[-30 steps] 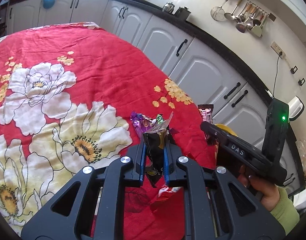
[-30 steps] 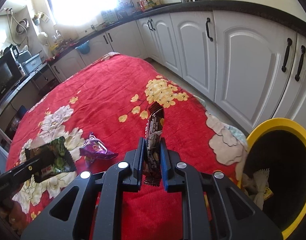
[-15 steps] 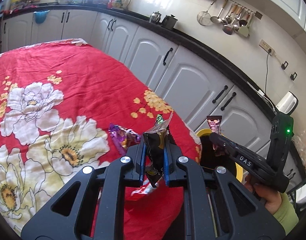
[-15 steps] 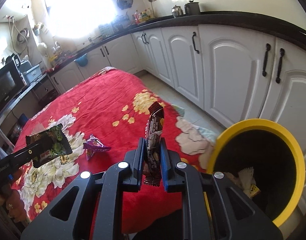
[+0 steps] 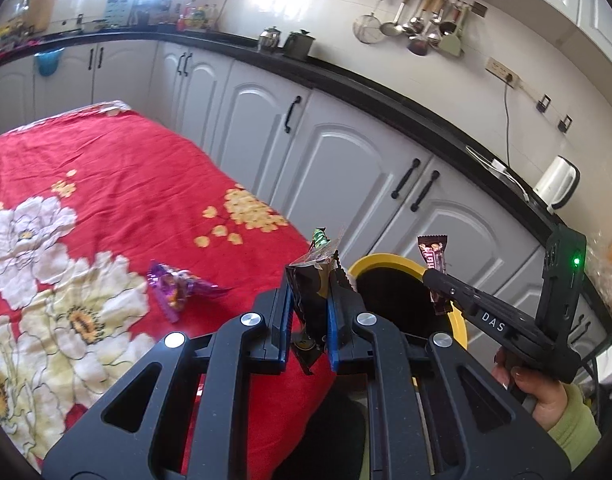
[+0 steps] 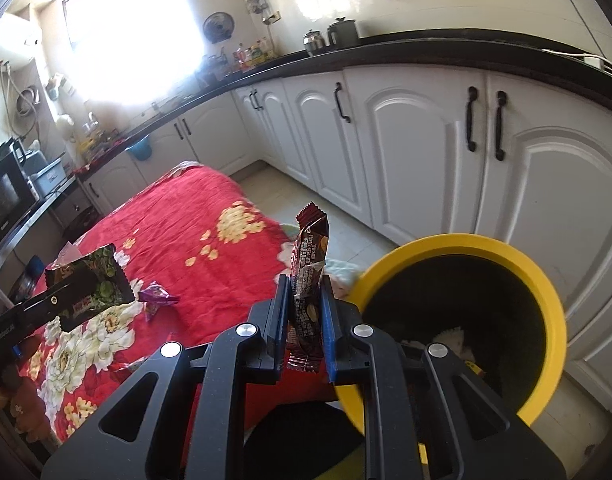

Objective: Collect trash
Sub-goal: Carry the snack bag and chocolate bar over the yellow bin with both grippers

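1. Over the last second both hand-held grippers have swung away from the red flowered cloth toward the yellow-rimmed bin (image 6: 545,292); a second ago the bin sat at the edge of the right wrist view, and now its dark mouth fills the lower right of it
2. The left hand-held gripper (image 5: 309,312) is clamped on a dark snack wrapper with a green top (image 5: 311,300), unchanged in the jaws, and now hangs near the edge of the desk (image 5: 106,184) with the bin just beyond it
3. The right hand-held gripper (image 6: 304,312) is closed on a brown bar wrapper (image 6: 309,276), held upright just beside the bin's near rim and not yet over the opening
4. My judgement: the carry is almost finished; each wrapper needs to reach the opening before the jaws part, or it may drop on the floor
5. A purple candy wrapper (image 5: 174,286) is left lying on the cloth, so at least one more pickup remains
6. Only the right wrist view looks down into the bin, showing pale scraps already at the bottom; the left wrist view sees just a slice of yellow rim
7. Only the left wrist view shows the right gripper from the side, with the brown wrapper above the bin's far rim
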`<state>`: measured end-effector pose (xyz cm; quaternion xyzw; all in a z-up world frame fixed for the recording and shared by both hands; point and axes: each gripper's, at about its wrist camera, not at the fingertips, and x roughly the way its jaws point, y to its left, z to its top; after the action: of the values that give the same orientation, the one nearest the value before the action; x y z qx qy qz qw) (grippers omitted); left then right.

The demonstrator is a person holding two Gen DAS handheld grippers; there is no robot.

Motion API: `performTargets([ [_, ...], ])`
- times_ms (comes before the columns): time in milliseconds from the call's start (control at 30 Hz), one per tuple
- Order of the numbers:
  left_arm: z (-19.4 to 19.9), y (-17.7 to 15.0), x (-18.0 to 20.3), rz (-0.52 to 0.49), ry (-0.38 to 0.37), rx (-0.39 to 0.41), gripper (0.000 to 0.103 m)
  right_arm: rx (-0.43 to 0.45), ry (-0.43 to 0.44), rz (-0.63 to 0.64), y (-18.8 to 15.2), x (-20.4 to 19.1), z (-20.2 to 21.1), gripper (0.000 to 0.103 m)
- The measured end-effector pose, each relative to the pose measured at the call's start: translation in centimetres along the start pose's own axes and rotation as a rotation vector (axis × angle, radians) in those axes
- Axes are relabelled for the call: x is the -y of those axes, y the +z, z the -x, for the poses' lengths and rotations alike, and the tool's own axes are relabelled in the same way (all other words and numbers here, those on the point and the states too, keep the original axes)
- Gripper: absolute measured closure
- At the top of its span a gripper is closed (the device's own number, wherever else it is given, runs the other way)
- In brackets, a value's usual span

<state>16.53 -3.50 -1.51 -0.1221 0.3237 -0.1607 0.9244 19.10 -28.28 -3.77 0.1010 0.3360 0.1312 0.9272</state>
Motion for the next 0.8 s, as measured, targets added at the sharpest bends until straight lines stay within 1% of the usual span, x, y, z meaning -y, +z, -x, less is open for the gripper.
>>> performTargets([
  [433, -2.5, 0.0, 4.2, -0.055, -0.043, -0.022, 0.094, 0.021, -0.050, -0.034, -0.4, 4.1, 1.7, 0.088],
  [800, -5.4, -0.7, 7.3, -0.096, -0.067, -0.057, 0.094, 0.004, -0.101, -0.075, -1.9, 7.9, 1.9, 0.088],
])
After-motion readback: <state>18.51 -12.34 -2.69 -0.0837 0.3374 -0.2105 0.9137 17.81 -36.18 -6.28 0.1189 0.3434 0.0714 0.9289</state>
